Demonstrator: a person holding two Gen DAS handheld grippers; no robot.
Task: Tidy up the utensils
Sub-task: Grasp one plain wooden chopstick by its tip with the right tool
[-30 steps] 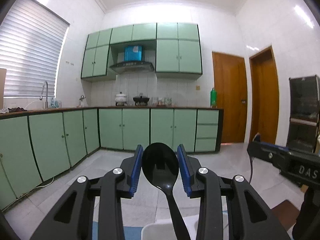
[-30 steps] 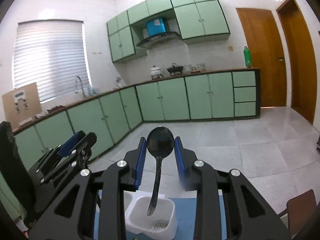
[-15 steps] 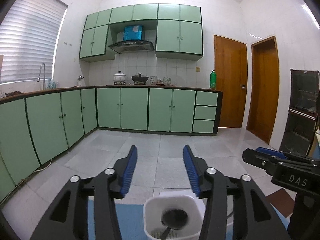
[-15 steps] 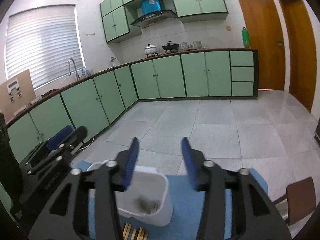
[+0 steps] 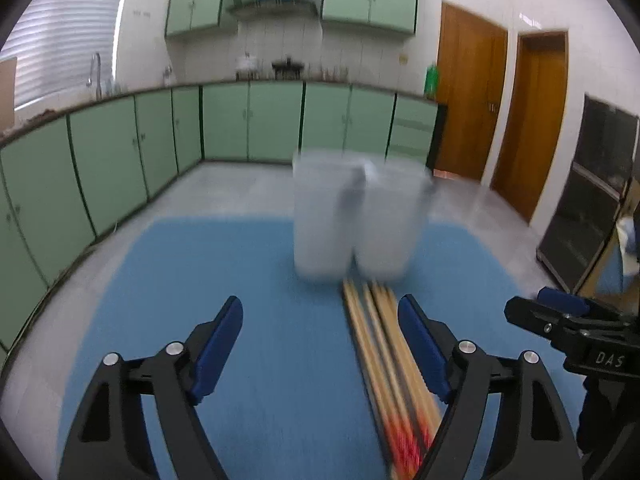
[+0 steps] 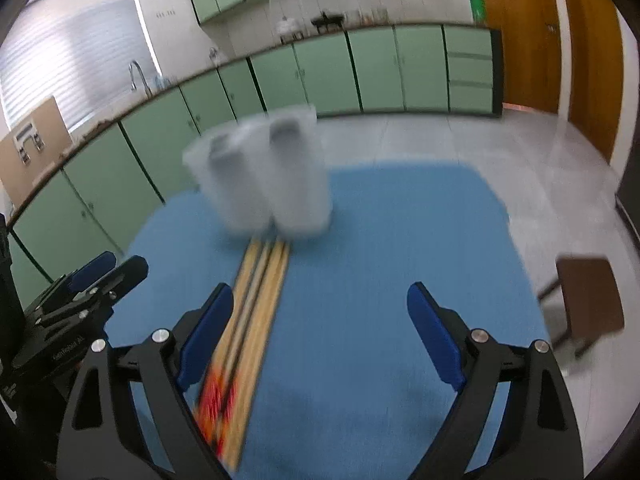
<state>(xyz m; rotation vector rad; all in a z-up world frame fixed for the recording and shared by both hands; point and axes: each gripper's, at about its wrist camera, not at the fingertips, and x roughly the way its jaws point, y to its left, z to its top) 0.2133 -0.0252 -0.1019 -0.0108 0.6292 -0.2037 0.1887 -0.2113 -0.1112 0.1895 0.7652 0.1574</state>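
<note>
A white plastic utensil holder (image 5: 356, 220) with two compartments stands upright on a blue mat (image 5: 240, 280), toward the mat's far edge; motion blur smears it in both views, and a dark shape shows faintly through its wall, too blurred to name. Directly in front of its base, a bundle of wooden chopsticks (image 5: 384, 344) with red-patterned ends lies flat on the mat, its plain tips reaching up to the holder and its red ends toward the cameras. The left gripper (image 5: 320, 344) hangs over the mat with its jaws opening and nothing between the blue pads; the chopsticks run just beside its right finger. The right gripper (image 6: 320, 332) is likewise over the mat, jaws opening and empty, with the chopsticks (image 6: 252, 320) passing by its left finger. Each gripper shows at the edge of the other's view. Beyond the mat are a pale tiled floor (image 6: 440, 140), green cabinets (image 5: 260, 120) and wooden doors (image 5: 468, 100).
</note>
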